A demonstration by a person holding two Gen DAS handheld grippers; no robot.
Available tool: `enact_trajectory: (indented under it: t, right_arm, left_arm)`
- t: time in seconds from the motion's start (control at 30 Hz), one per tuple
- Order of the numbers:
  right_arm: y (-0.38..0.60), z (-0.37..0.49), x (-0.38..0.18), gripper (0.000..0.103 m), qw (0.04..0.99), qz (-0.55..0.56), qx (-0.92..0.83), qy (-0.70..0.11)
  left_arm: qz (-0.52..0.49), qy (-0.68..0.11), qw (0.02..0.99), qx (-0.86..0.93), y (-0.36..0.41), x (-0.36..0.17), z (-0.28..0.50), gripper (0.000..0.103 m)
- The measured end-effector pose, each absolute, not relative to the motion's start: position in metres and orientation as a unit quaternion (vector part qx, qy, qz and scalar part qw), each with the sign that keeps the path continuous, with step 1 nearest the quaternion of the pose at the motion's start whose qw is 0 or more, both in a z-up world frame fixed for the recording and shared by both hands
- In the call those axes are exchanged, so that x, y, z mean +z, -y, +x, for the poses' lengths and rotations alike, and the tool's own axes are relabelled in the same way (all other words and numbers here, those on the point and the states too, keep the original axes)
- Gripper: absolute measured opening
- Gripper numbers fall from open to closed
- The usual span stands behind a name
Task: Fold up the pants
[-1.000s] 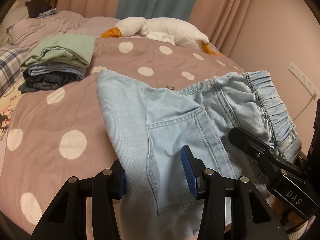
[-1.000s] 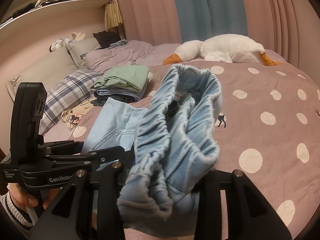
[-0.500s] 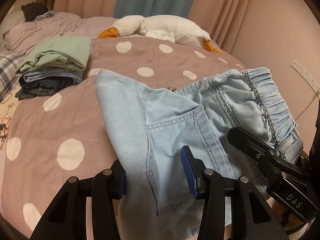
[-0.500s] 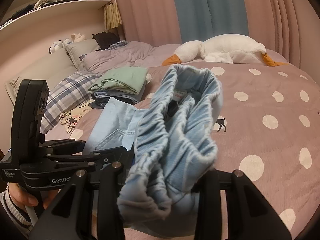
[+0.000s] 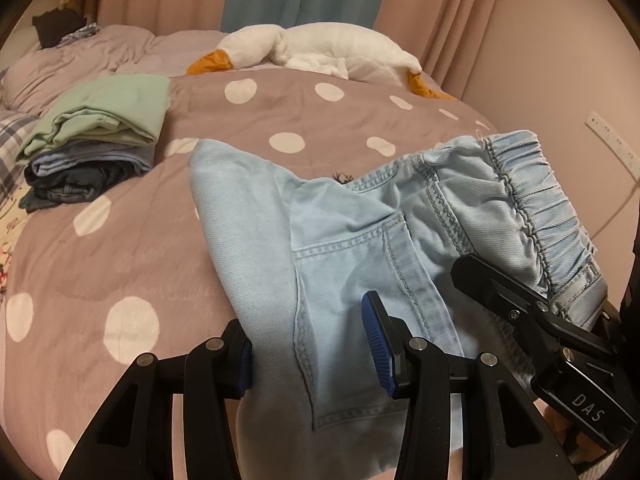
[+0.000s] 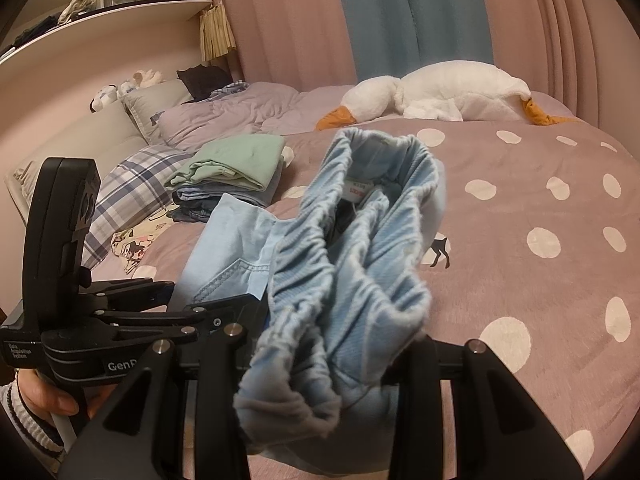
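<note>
Light blue denim pants point(image 5: 340, 240) hang folded over, lifted just above the polka-dot bedspread point(image 5: 120, 248). In the left wrist view my left gripper point(image 5: 310, 350) is shut on the pocket end, and the cloth fills the gap between its blue pads. One black finger point(image 5: 492, 284) of my right gripper presses under the elastic waistband. In the right wrist view my right gripper point(image 6: 320, 360) is shut on the bunched waistband point(image 6: 360, 260), which hides its pads. The left gripper point(image 6: 168, 296) clamps the pants from the left, held by a hand point(image 6: 44, 396).
A stack of folded clothes point(image 5: 96, 136) with a green piece on top sits at the far left of the bed. A white goose plush point(image 5: 320, 48) lies along the back by the curtains. A plaid pillow point(image 6: 128, 192) lies left; a wall socket point(image 5: 608, 136) is on the right.
Both grippers have carried the pants a little to the right over the bed; the clothes stack has slid left in both views. Neither grip has changed.
</note>
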State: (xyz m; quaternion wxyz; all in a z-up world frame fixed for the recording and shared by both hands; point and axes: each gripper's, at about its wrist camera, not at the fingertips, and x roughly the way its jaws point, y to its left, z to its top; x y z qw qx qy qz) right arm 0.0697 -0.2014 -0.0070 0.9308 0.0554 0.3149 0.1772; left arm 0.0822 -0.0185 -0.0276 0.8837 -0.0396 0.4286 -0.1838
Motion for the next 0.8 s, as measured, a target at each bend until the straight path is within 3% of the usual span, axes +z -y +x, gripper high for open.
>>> enact_trajectory:
  t: [0.8]
  right_arm:
    - [0.210, 0.097, -0.029, 0.037, 0.926, 0.071, 0.171, -0.328]
  left_arm:
    - [-0.030, -0.447, 0.876, -0.180, 0.037, -0.046, 0.112, 0.047]
